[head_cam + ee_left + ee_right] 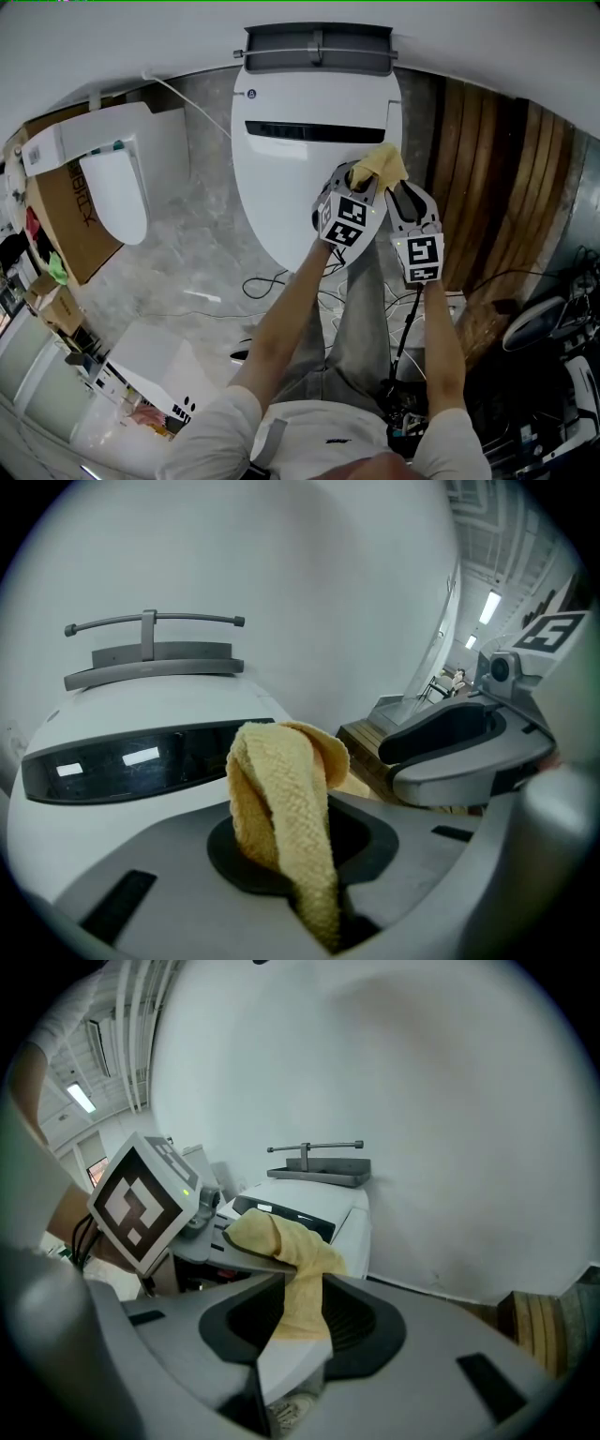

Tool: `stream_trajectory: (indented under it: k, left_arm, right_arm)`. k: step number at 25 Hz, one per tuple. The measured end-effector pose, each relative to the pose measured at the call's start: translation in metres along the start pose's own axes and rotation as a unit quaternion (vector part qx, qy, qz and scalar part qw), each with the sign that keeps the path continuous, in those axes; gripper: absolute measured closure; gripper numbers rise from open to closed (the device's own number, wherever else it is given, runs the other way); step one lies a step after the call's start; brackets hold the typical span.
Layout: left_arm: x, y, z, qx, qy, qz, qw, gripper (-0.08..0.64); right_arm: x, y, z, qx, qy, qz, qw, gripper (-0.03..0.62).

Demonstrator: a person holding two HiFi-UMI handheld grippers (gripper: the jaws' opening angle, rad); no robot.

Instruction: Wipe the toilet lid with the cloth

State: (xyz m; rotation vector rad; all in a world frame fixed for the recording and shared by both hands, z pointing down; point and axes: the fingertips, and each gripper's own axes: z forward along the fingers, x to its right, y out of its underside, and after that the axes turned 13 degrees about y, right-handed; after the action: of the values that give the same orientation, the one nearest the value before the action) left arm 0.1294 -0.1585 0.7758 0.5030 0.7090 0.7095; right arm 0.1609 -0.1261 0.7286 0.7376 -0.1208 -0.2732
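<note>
The white toilet lid [300, 178] lies shut below me, with a dark control strip [314, 131] near its back. A yellow knitted cloth [382, 167] hangs bunched over the lid's right side. My left gripper [361, 178] is shut on the cloth [281, 808], which stands up between its jaws. My right gripper [401, 190] sits just right of it and is shut on the same cloth [298, 1279]. The two grippers are close together, almost touching. The left gripper's marker cube [145, 1202] shows in the right gripper view, and the right gripper's body [464, 752] shows in the left gripper view.
A grey metal bracket [317, 49] is fixed to the wall behind the toilet. A second white toilet seat unit [112, 183] rests on a cardboard box [66, 220] at left. Cables [272, 281] trail on the marble floor. Dark wooden slats [497, 187] stand to the right.
</note>
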Motion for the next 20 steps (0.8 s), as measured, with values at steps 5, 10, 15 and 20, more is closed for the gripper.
stream_trajectory:
  k: [5,10,15,20]
  left_arm:
    - [-0.013,0.008,-0.016,0.005,-0.005,-0.004,1.0,0.48]
    - [-0.029,0.016,-0.034,0.012,-0.013,-0.008,0.9998,0.48]
    - [-0.046,0.024,-0.052,0.016,-0.021,-0.009,0.9996,0.48]
    - [-0.062,0.03,-0.07,0.018,-0.028,-0.012,0.9994,0.48]
  right_arm:
    - [-0.008,-0.005,0.004,0.003,0.003,-0.006,1.0,0.454]
    - [-0.024,-0.008,0.01,-0.007,-0.002,-0.006,1.0,0.454]
    - [-0.043,-0.018,0.018,-0.009,-0.009,-0.005,1.0,0.454]
    - [-0.061,-0.026,0.024,-0.01,-0.016,-0.016,1.0,0.454]
